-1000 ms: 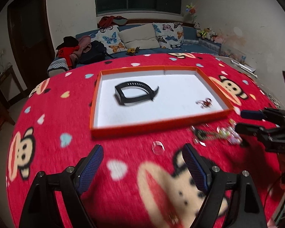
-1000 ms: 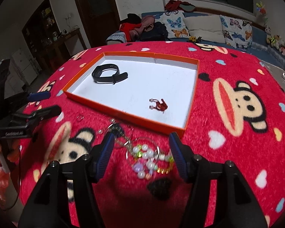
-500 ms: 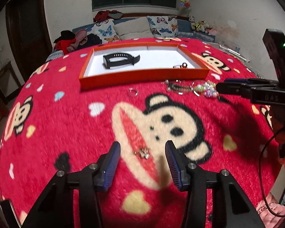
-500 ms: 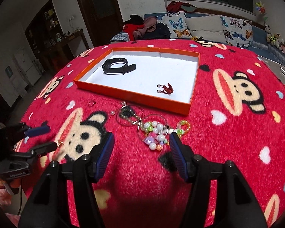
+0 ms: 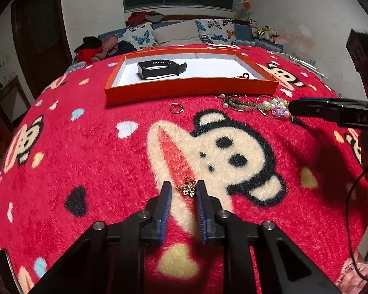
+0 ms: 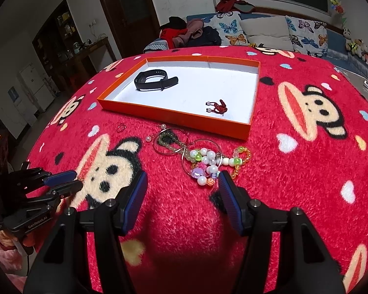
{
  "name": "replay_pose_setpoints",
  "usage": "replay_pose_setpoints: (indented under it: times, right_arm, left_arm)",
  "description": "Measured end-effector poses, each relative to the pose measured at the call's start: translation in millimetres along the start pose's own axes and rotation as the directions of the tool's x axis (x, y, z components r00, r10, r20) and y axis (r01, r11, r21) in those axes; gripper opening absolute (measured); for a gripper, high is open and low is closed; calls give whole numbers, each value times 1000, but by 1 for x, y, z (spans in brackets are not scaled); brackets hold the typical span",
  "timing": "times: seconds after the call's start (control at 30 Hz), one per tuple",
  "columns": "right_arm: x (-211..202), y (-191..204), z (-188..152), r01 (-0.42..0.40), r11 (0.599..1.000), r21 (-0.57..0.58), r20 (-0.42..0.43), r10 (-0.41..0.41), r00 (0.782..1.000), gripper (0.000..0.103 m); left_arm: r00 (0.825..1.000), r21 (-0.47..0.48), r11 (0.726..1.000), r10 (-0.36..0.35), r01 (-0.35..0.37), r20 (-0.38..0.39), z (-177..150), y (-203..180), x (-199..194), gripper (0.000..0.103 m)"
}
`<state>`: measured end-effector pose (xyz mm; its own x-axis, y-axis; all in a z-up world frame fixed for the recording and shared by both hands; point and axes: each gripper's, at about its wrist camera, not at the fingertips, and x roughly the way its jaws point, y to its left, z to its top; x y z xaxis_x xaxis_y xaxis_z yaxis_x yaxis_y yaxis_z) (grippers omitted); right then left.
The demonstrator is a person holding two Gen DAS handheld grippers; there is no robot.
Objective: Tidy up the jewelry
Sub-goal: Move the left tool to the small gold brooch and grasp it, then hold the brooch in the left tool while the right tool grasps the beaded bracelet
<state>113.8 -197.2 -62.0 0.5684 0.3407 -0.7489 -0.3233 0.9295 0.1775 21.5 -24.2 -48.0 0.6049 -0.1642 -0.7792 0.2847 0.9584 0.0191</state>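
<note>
A small gold sparkly brooch [image 5: 188, 188] lies on the red cloth between the narrowed fingers of my left gripper [image 5: 183, 189], which touch or nearly touch it. My right gripper [image 6: 182, 180] is open and empty, just short of a pile of colourful bead bracelets [image 6: 208, 163]. An orange tray [image 6: 247, 129] with a white floor holds a black wristband [image 6: 154, 80] and a small red knotted piece [image 6: 218, 106]. The tray [image 5: 191, 88], wristband [image 5: 159, 69] and beads [image 5: 272, 105] also show in the left wrist view, with the right gripper's fingers [image 5: 314, 109] at the right.
A thin ring [image 5: 176, 108] lies in front of the tray; it also shows in the right wrist view [image 6: 121, 128]. Dark green beads and wire hoops [image 6: 170, 140] lie beside the bead pile. The red monkey-print cloth [image 6: 306, 159] covers the round table. A sofa [image 6: 265, 34] stands behind.
My left gripper has moved back toward the near edge, down to the gold brooch, and closed in around it. My right gripper has drawn back slightly from the bead pile and stays open.
</note>
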Motion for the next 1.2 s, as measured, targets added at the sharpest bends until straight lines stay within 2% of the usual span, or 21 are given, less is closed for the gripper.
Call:
replay_pose_setpoints:
  times: [0.2, 0.37, 0.77, 1.0, 1.2]
  right_arm:
    - [1, 3, 0, 1, 1000, -6, -2, -1, 1000, 60]
    - [2, 2, -1, 2, 1000, 2, -3, -2, 1000, 60]
    - [-1, -7, 0, 18, 1000, 23, 4, -18, 1000, 60]
    - [-2, -14, 2, 36, 999, 23, 7, -36, 999, 59]
    - [8, -15, 8, 45, 999, -12, -22, -45, 999, 55]
  left_arm:
    - [999, 42, 999, 24, -25, 30, -4, -6, -2, 12]
    - [999, 42, 999, 23, -24, 45, -6, -6, -4, 12]
    - [995, -54, 997, -51, 55, 82, -2, 13, -27, 11]
    - [988, -80, 994, -61, 72, 140, 12, 22, -49, 11]
    - [982, -92, 992, -67, 84, 176, 23, 27, -61, 11]
